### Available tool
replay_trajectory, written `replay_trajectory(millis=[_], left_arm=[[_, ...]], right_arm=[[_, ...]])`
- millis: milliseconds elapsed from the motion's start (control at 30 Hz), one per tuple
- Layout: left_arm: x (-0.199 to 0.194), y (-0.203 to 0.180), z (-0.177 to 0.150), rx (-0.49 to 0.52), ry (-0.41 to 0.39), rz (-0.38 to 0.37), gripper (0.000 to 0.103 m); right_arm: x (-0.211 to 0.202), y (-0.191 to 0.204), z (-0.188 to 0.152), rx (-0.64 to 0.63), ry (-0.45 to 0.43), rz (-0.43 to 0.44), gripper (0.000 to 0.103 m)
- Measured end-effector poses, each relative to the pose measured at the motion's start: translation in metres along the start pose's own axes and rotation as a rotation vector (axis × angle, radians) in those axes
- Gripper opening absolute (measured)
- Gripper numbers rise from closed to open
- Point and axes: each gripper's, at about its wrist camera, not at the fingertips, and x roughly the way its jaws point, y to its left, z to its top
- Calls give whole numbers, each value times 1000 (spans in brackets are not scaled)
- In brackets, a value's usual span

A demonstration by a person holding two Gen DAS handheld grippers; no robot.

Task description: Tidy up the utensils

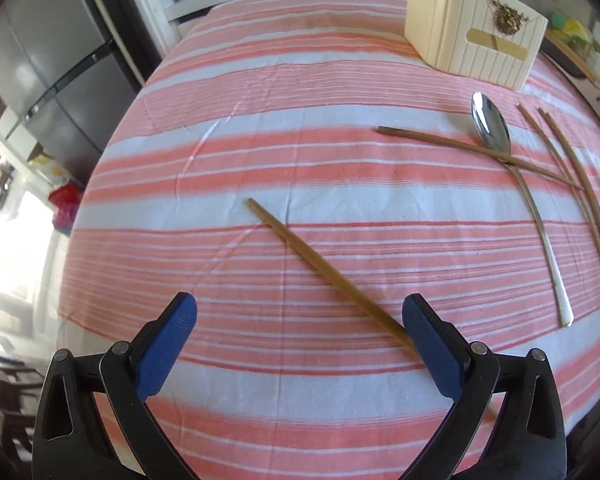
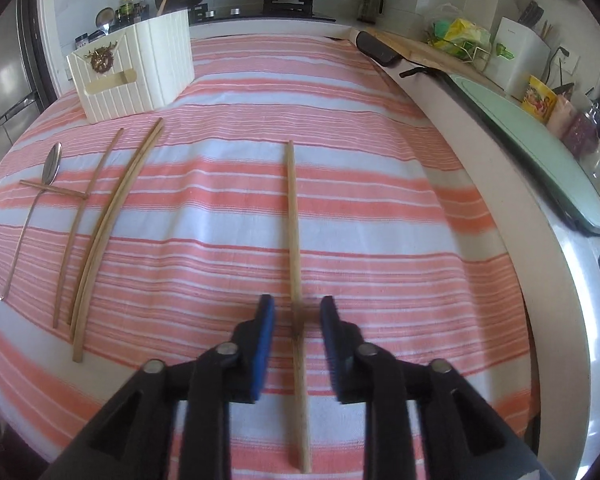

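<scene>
Wooden and pale, a lone chopstick [image 2: 296, 280] is lying well right of the cream holder box [image 2: 132, 76], running straight between the right gripper [image 2: 296, 312]'s part-open, not-yet-touching jaws. Closing squarely on its middle should prevent pivoting. The left gripper [image 1: 300, 316] is hovering wide open, empty, over another chopstick [image 1: 328, 272].

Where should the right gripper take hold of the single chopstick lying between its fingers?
Grip the chopstick on its near third, where the right gripper already straddles it with its jaws open. Come straight down from above and close across its width. It lies flat on the striped cloth, in line with the fingers and apart from the other utensils, so a side-on pinch looks safest.
</scene>
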Motion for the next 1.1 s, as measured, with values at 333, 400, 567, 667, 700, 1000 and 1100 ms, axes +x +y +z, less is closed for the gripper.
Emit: replay_trajectory(millis=[333, 400, 567, 667, 700, 1000, 1100], left_arm=[[-20, -31, -44, 62, -40, 126, 103], [-19, -19, -46, 90, -36, 123, 103], [-11, 19, -35, 45, -1, 9, 78], [-6, 31, -24, -35, 11, -71, 29], [-5, 30, -20, -24, 1, -65, 17], [18, 16, 31, -21, -61, -180, 5], [21, 11, 39, -3, -60, -178, 6]], right_arm=[[-4, 16, 0, -45, -15, 25, 40], [-7, 13, 1, -49, -19, 19, 40], [-11, 5, 4, -35, -10, 39, 40], [-13, 4, 5, -35, -12, 39, 40], [-13, 4, 5, -33, -13, 41, 40], [-14, 0, 14, 5, -24, 70, 40], [-12, -11, 21, 57, -19, 97, 40]])
